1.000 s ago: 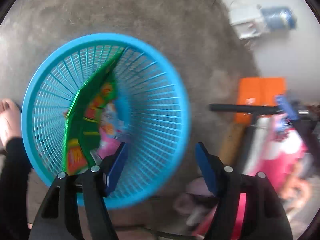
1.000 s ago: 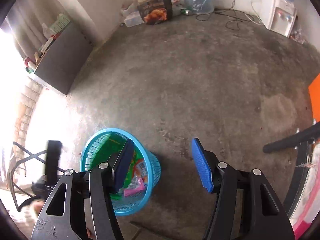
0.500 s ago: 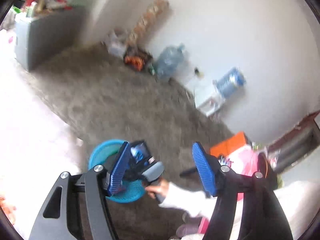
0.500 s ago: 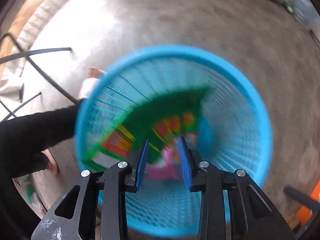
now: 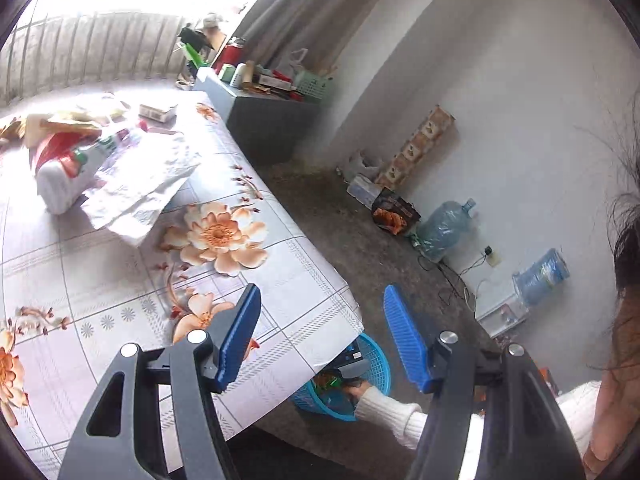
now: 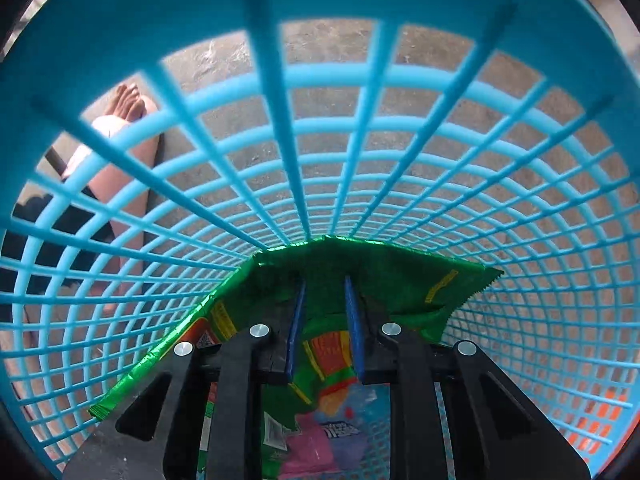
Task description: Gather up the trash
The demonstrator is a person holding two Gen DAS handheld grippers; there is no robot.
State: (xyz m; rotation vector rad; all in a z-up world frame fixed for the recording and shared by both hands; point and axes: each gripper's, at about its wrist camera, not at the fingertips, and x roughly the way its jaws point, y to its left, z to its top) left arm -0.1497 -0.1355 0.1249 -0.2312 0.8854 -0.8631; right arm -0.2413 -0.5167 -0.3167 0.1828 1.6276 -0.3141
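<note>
My left gripper (image 5: 320, 296) hangs open and empty above the near corner of the floral-cloth table (image 5: 100, 280). On that table lie a white bottle (image 5: 64, 176), a crumpled white sheet (image 5: 140, 184) and a small box (image 5: 158, 111). Below the corner the blue mesh basket (image 5: 376, 364) stands on the floor, and a white-sleeved hand (image 5: 354, 390) reaches into it. My right gripper (image 6: 325, 282) points straight down inside the basket (image 6: 320, 80). Its jaws are closing, with a narrow gap left over a green snack wrapper (image 6: 400, 280); the pads do not visibly press on it. A pink wrapper (image 6: 312, 440) lies deeper.
A grey cabinet (image 5: 272, 128) loaded with clutter stands past the table's far end. Two water jugs (image 5: 444, 228) (image 5: 540, 276), a dark bag and cords sit along the white wall. Through the mesh a person's bare foot (image 6: 128, 104) rests on the concrete floor.
The left gripper rose from over the basket to above the table corner. The right gripper dropped from high above the floor down into the basket, and its jaws narrowed.
</note>
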